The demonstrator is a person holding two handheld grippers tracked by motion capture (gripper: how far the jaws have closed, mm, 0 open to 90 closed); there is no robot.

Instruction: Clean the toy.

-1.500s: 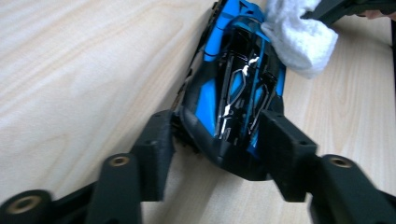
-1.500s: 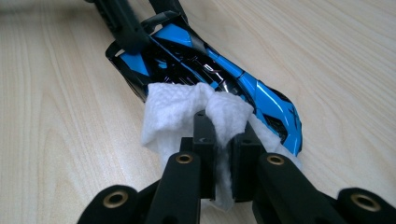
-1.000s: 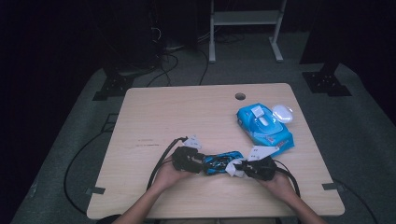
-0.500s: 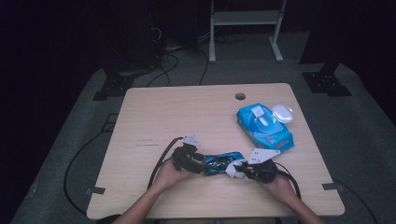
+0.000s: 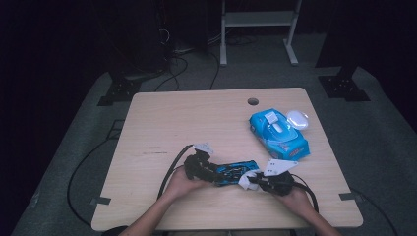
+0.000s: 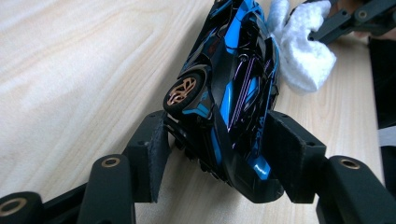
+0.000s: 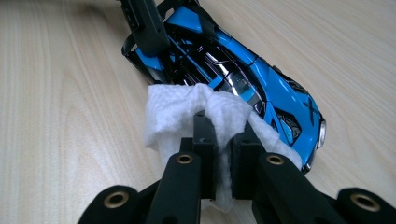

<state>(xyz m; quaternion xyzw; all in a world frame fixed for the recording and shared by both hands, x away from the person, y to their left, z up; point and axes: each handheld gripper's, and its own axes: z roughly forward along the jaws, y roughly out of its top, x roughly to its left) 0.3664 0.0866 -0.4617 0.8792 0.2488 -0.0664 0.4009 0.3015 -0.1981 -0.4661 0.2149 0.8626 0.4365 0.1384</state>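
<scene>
With the left gripper (image 6: pixel 215 154) just having narrowed its jaws around the tail of the toy car (image 5: pixel 235 172) at 6 o'clock on the desk (image 5: pixel 196 118), we judge it steadied for the right gripper (image 7: pixel 223 140), clenched on the white wipe (image 7: pixel 180 114).

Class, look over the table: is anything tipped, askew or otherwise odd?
Yes: the toy car is tipped on its side, one wheel in the air, between the left gripper jaws. The wipes pack lies askew to the table edge.
</scene>
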